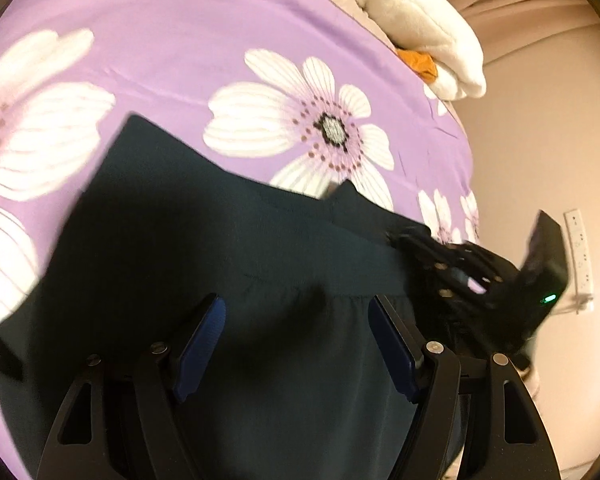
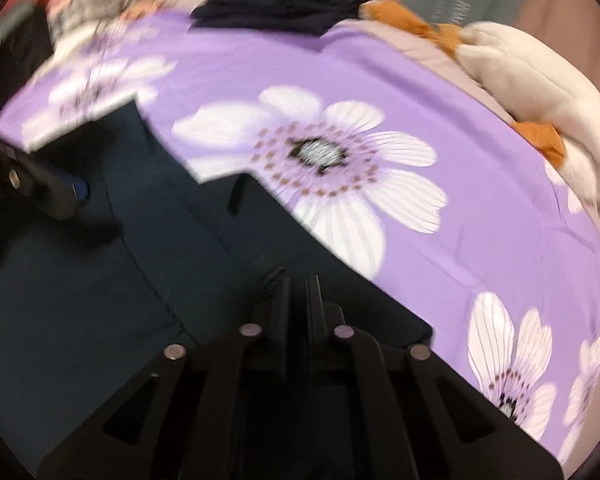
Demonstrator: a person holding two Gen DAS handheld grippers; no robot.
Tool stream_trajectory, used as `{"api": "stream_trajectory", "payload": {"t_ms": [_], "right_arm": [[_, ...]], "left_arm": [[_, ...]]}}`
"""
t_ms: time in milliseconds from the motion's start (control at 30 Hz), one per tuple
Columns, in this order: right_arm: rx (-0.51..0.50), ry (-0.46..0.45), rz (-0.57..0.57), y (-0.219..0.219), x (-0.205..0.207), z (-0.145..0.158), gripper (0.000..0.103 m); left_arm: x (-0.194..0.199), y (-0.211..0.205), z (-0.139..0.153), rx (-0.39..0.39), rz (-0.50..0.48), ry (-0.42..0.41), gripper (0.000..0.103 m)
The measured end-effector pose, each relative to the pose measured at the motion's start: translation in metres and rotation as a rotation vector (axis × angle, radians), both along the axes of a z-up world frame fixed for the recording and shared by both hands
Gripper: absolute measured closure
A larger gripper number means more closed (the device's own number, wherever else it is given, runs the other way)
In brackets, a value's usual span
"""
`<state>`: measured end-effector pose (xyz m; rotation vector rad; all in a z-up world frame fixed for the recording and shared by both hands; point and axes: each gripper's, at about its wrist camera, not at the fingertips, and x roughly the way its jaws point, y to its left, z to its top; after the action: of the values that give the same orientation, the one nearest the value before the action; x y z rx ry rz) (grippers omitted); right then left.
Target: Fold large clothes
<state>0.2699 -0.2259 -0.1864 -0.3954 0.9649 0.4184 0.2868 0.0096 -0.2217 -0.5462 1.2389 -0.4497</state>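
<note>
Grabbing step: the dark teal fabric garment (image 1: 228, 264) lies flat on the purple flower-print bedsheet (image 1: 188, 52). My right gripper (image 2: 298, 286) is clenched on its waistband edge; my left gripper (image 1: 294, 316), spread wide, hovers above the garment w/o grip. Next, I think, the left must pinch that edge too, then lift & fold.

Dark teal garment (image 1: 228, 240) on a lilac bedsheet (image 1: 172, 40) printed with large white flowers (dotted purple centres). White plush toy (image 1: 420, 28) with orange patches. Black grippers, the left gripper (image 1: 296, 344) with blue pads (image 1: 202, 348).
</note>
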Motion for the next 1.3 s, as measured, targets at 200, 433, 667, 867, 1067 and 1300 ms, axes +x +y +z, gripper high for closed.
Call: {"api": "stream_trajectory", "payload": {"t_ms": [200,433,667,867,1067,1300], "right_arm": [[0.177,-0.039,-0.198,-0.054,-0.012,0.046,0.060],[0.150,0.081,-0.136,-0.054,-0.084,0.019,0.064],[0.019,0.086,-0.230,-0.075,-0.074,-0.019,0.072],[0.023,0.082,-0.361,-0.124,-0.074,-0.015,0.068],[0.069,0.058,-0.532,-0.163,-0.101,0.009,0.065],[0.205,-0.018,-0.523,-0.153,-0.176,0.044,0.046]], "left_arm": [[-0.024,-0.003,0.023,0.072,-0.058,-0.066,0.030],[-0.062,-0.039,0.023,0.156,-0.230,-0.137,0.030],[-0.039,-0.038,-0.003,0.264,-0.141,-0.152,0.030],[-0.031,0.004,0.006,0.226,-0.032,-0.143,0.034],[-0.062,0.042,0.030,0.257,0.044,-0.115,0.033],[-0.137,0.025,0.048,0.268,-0.075,-0.188,0.031]]}}
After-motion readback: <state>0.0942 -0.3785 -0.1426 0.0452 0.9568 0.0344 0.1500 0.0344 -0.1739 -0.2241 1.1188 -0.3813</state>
